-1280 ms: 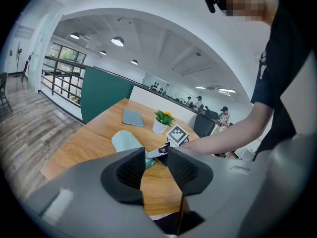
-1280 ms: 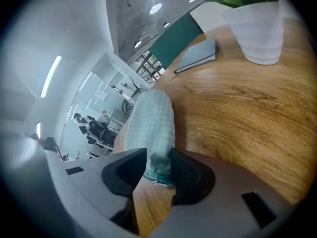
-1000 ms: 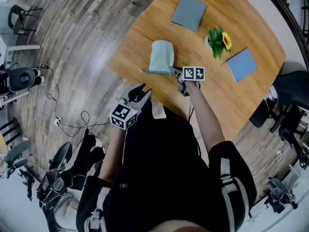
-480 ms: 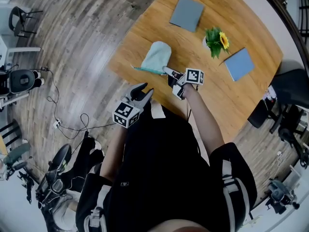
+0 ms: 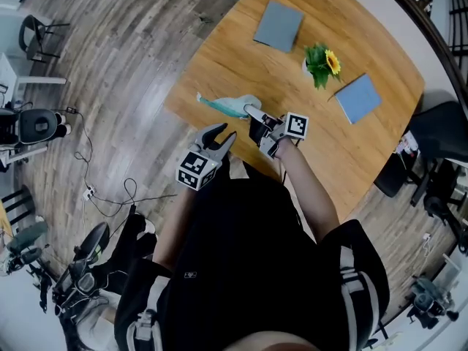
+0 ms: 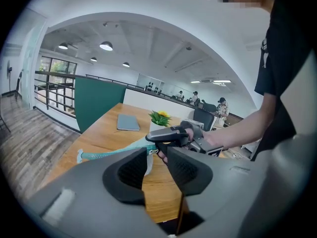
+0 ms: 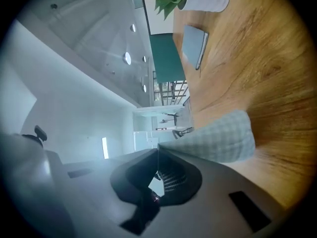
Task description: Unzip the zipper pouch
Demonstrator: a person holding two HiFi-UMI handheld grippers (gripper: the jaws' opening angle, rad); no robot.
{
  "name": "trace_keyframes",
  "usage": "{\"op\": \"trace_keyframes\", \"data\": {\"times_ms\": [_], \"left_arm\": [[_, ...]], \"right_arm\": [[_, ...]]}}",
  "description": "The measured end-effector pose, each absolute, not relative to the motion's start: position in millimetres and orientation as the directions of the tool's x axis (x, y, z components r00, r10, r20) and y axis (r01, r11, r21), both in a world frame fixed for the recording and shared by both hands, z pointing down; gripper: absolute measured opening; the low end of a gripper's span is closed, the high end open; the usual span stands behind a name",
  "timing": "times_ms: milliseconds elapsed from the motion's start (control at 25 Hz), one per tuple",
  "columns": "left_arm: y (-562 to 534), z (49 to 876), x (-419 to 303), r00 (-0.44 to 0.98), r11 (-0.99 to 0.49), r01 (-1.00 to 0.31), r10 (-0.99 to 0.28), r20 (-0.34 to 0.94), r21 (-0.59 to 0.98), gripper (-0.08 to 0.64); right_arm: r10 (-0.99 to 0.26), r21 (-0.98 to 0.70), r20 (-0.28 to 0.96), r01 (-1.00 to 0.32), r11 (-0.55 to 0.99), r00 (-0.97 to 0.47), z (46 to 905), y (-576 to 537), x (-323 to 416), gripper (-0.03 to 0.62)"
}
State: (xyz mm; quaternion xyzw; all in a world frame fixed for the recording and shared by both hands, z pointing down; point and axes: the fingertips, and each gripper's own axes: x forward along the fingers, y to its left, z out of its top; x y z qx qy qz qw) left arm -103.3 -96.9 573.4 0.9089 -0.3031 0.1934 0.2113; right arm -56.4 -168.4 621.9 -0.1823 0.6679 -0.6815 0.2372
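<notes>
The mint-green zipper pouch lies near the table's front left edge, its teal zipper band pointing left. My right gripper is shut on the pouch's near end; in the right gripper view a small white tag sits between the closed jaws, with the checked pouch fabric just beyond. My left gripper hovers open off the table edge, a little short of the pouch, with nothing between its fingers. In the left gripper view, the zipper band and the right gripper show past the open left gripper.
Two grey-blue notebooks and a potted sunflower sit further back on the wooden table. A black chair stands at the right. Cables trail over the wooden floor at the left.
The right gripper has dragged the pouch toward the table's front left edge, turning it so it lies flatter and longer. The left gripper has edged up toward the pouch.
</notes>
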Motion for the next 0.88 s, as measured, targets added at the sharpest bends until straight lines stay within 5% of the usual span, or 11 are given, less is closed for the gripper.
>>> {"op": "trace_keyframes", "data": {"times_ms": [600, 880], "left_arm": [[-95.2, 563.2, -63.4, 0.773, -0.811, -0.552, -0.41, 0.484, 0.195, 0.124], [-100.8, 562.5, -51.8, 0.774, -0.709, -0.606, -0.421, 0.473, 0.36, 0.147]], "right_arm": [[-0.707, -0.99, -0.115, 0.136, 0.027, -0.698, 575.7, -155.2, -35.7, 0.006], [-0.714, -0.985, -0.17, 0.132, 0.109, -0.679, 555.4, -150.8, -26.2, 0.006]]}}
